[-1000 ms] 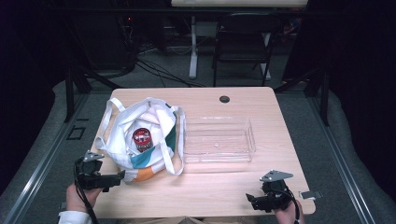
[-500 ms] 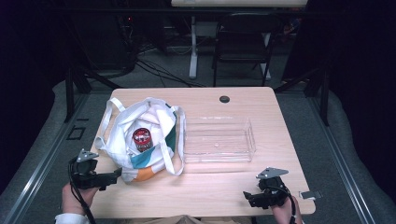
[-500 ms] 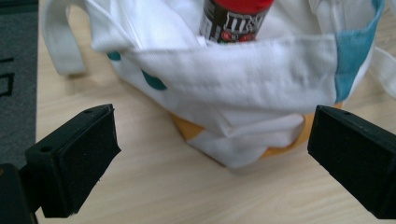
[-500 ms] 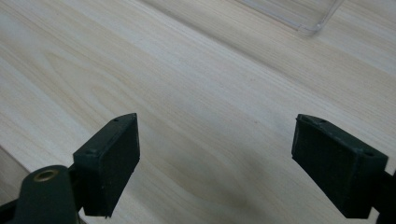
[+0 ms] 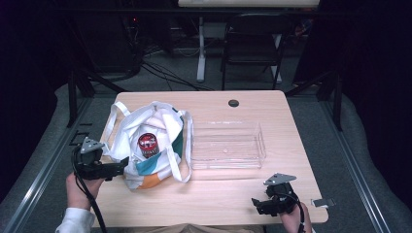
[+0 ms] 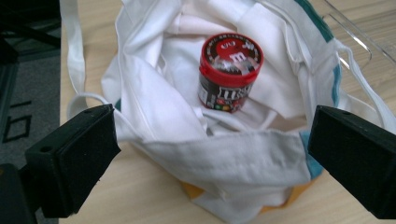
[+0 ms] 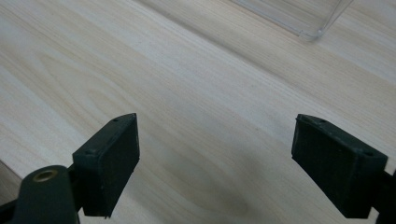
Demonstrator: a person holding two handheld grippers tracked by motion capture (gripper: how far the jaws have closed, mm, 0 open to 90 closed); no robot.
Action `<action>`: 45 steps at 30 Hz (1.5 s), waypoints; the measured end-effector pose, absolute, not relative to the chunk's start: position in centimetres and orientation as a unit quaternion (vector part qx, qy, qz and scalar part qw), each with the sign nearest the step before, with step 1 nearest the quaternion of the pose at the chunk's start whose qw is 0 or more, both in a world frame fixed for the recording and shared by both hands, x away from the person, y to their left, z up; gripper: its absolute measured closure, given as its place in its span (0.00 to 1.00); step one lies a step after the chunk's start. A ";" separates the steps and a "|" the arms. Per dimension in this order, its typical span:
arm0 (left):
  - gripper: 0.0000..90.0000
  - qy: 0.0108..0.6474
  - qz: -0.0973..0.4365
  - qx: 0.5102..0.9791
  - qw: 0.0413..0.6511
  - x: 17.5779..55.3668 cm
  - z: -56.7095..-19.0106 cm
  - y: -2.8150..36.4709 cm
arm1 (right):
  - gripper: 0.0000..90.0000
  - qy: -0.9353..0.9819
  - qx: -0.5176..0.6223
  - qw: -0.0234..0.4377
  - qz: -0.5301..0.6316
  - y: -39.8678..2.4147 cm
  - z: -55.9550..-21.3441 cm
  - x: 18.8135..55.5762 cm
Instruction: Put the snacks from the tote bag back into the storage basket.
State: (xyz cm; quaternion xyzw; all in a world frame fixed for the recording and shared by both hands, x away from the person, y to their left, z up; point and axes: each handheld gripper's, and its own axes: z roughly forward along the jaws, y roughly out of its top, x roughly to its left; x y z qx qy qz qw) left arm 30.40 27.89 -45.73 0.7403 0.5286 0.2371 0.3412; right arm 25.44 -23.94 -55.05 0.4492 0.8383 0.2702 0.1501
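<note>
Bright overhead light fell on the pale wooden table (image 5: 214, 199) while the room behind it lay almost black. The high view was soft and grainy. A faint shadow pooled on the wood between the right gripper's black jaws. Glare whitened the red lid of the round candy jar (image 6: 229, 72), and the clear plastic tray (image 5: 227, 145) caught thin highlights along its rim.
</note>
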 end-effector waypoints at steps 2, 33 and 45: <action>0.02 0.527 0.237 0.743 0.338 30.9 -45.5 27.9 | 0.16 0.839 0.448 0.150 0.269 -23.9 -55.1 25.5; 0.02 0.506 0.212 0.766 0.337 38.9 -44.1 23.5 | 0.17 0.837 0.454 0.150 0.268 -24.0 -55.1 25.3; 0.00 0.517 0.188 0.785 0.285 41.4 -45.4 22.7 | 0.16 0.844 0.444 0.150 0.263 -23.5 -55.3 25.8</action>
